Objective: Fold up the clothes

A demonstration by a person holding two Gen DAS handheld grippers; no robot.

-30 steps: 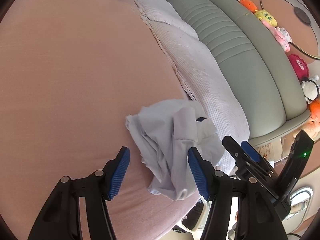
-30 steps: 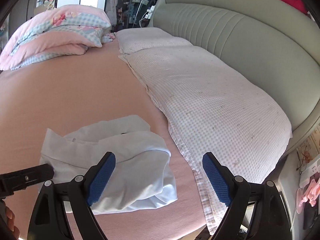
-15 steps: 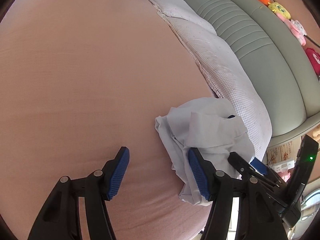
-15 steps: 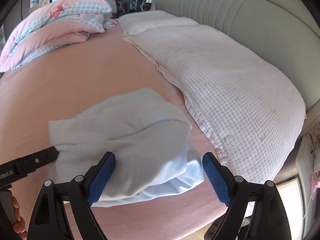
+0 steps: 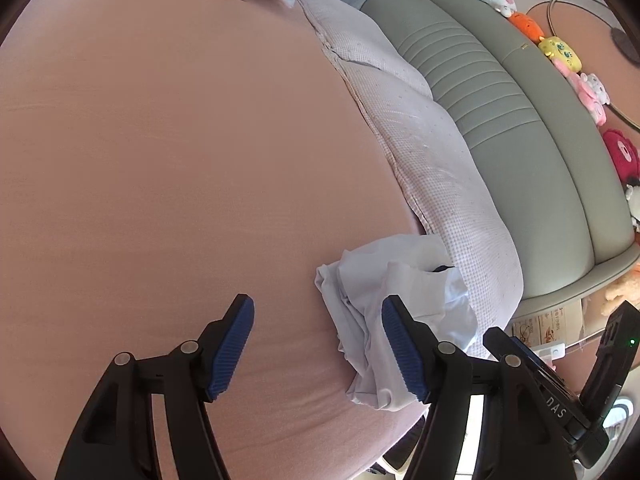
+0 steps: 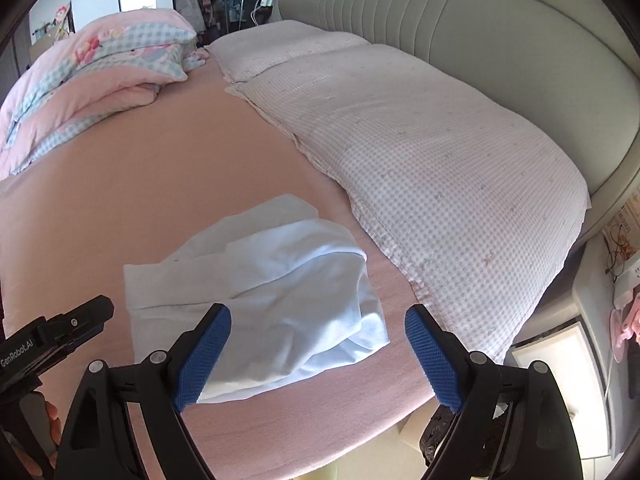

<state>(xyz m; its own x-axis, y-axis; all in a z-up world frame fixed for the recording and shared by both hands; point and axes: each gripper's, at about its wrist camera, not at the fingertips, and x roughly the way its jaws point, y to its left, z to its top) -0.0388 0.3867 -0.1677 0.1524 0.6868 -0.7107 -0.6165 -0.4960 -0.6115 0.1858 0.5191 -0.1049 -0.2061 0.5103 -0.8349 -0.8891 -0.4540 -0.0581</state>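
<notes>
Two views, both angled down onto one bed. Far left in the right-wrist view: a folded quilt (image 6: 96,76), pink with blue check, piled at the bed's far edge; the left-wrist view clips it to a corner at the top. A pink sheet (image 5: 168,168) covers the mattress, smooth and mostly bare. Left gripper (image 5: 318,354) hangs over this bare sheet, jaws opening, nothing between the blue pads; its right finger stands in front of the garment's edge, so contact there cannot be told. The white garment (image 6: 264,300) lies crumpled near the bed's front edge, just beside the checked pillows, layers folded over each other; what kind of clothing it is cannot be made out. A small dark mark sits on it in the left-wrist view, too small to read. Right gripper (image 6: 318,354) is spread wide above the garment's near end, pads clear of the cloth as far as can be seen. Right of the garment, two checked pillows (image 6: 420,152) run along a grey-green padded headboard (image 5: 532,152). Soft toys (image 5: 560,52) line the ledge behind it. Far right, below the bed: a bedside stand with papers and cables, cut off by the lens rim. A fingertip shows at the lower left, behind the left gripper's body.
</notes>
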